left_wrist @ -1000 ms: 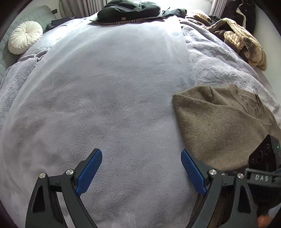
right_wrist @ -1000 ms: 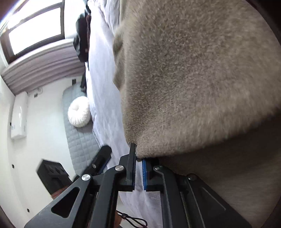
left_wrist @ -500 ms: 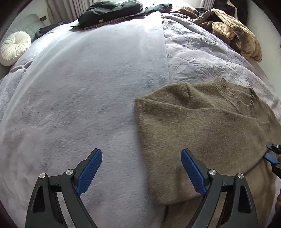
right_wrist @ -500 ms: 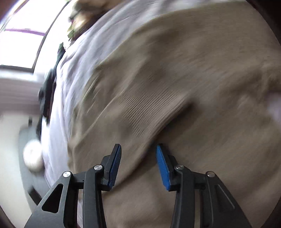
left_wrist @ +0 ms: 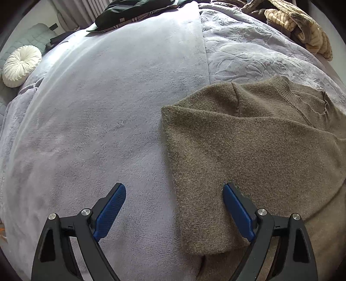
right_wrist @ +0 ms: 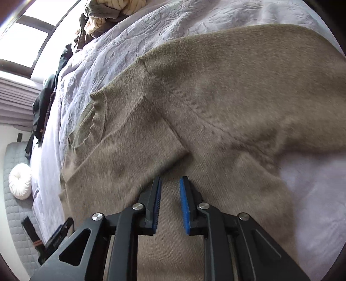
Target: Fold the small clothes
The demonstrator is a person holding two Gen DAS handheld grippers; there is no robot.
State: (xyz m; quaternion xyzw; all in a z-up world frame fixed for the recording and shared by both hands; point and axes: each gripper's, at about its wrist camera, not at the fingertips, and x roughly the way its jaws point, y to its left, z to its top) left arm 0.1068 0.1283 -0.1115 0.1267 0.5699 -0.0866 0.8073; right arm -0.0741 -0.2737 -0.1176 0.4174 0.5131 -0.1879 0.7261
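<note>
An olive-brown knit sweater [left_wrist: 248, 151] lies flat on the bed, one sleeve [right_wrist: 129, 151] folded diagonally across its body. My left gripper [left_wrist: 174, 188] is open wide and points down over the sweater's left edge, one finger above the blanket and the other above the knit. My right gripper [right_wrist: 171, 180] hovers over the sweater's body [right_wrist: 216, 97], just below the folded sleeve's cuff. Its jaws are closing with a narrow gap and no cloth between the pads.
A lilac fleece blanket [left_wrist: 97, 108] covers the bed on the left, over a quilted cover [left_wrist: 248, 54]. A round white cushion [left_wrist: 20, 62] sits at far left. Dark clothes [left_wrist: 134, 10] and striped garments [left_wrist: 302, 28] are piled at the far edge.
My right gripper let go of the sleeve it was shut on, and that sleeve now lies across the sweater. The right gripper lifted and tipped downward. My left gripper moved right, over the sweater's edge.
</note>
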